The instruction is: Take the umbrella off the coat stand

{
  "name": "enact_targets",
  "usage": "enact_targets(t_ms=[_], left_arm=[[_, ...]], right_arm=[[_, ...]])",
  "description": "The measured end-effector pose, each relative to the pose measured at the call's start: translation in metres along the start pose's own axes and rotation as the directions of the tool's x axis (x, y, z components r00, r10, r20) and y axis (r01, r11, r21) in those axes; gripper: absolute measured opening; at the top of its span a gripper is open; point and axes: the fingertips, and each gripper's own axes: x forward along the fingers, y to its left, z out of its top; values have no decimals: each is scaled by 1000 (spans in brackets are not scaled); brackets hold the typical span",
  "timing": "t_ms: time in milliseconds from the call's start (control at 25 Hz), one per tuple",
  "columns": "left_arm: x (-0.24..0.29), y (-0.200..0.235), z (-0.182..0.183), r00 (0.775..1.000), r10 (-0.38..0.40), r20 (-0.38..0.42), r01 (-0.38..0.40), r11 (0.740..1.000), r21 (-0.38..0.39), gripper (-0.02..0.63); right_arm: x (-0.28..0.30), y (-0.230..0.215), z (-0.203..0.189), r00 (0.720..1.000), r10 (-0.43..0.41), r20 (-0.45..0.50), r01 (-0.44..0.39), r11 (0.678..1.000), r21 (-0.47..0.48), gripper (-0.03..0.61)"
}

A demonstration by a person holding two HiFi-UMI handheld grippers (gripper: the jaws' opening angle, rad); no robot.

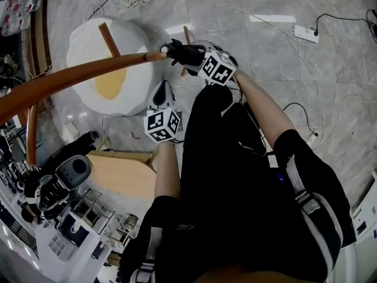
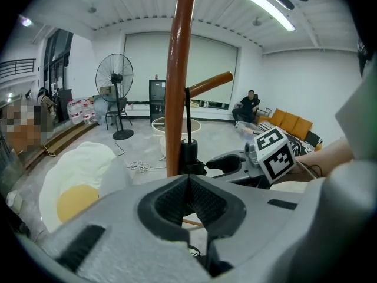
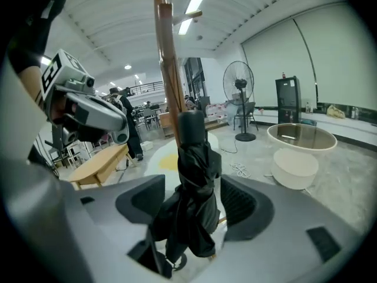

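The coat stand's brown pole (image 1: 70, 78) leans across the head view, and it rises just beyond both grippers (image 2: 177, 81) (image 3: 168, 69). A folded black umbrella (image 3: 194, 187) hangs upright between the jaws of my right gripper (image 3: 191, 208). The jaws stand wide, with a gap between the left pad and the cloth, so my right gripper is open. In the left gripper view the umbrella's black top (image 2: 188, 152) stands against the pole, with the right gripper (image 2: 227, 160) beside it. My left gripper (image 2: 187, 181) is shut with nothing in it, a little short of the pole.
A white and yellow egg-shaped cushion (image 1: 109, 63) lies on the floor past the stand. A wooden bench (image 1: 123, 173) is at the lower left. Cables and a power strip (image 1: 306, 33) lie on the tiles. A standing fan (image 2: 115, 78) and a round glass table (image 3: 300, 137) stand further off.
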Motion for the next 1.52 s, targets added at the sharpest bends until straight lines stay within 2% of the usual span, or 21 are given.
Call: enact_targets(t_ms=[400,560,640,720,800,1000,1160,1400,1520], left_arm=[[-5,15,-18,999,12,-31,-12,1000,-3,-1],[-7,16,-23,999,7,-39,-7,1000,-7,-1],[-7,16,-25,999,-1,-44,0,1000,-23,-2],[-7,16,-22,999,-6,-44,5,999,-37,-2],[-10,13,-19,999,-14,-47,12,999,-43,-2],[-20,0,-10,997,-43,-71,43,999,-5,-2],[-29,-5,-2,997,-50,-65,50,999,-12,-2],[-41,-5,10,993,-73,-92,71,997,-23,-2],[-39,-6,17,991,-87,-98,84,996,-27,-2]], right_arm=[[60,-9,-19,996,91,-15,-91,995,34,362],[80,-1,-33,989,137,-50,-131,985,108,365],[85,-4,-34,992,102,-79,-95,991,92,346],[85,-8,-31,994,54,-95,-49,997,57,291],[82,-7,-28,995,41,-90,-35,997,67,274],[66,7,-13,996,51,-76,-43,994,101,259],[54,12,-9,996,31,-87,-19,990,137,256],[41,21,-5,988,-4,-152,45,963,267,253],[32,24,0,984,-10,-179,56,965,257,253]])
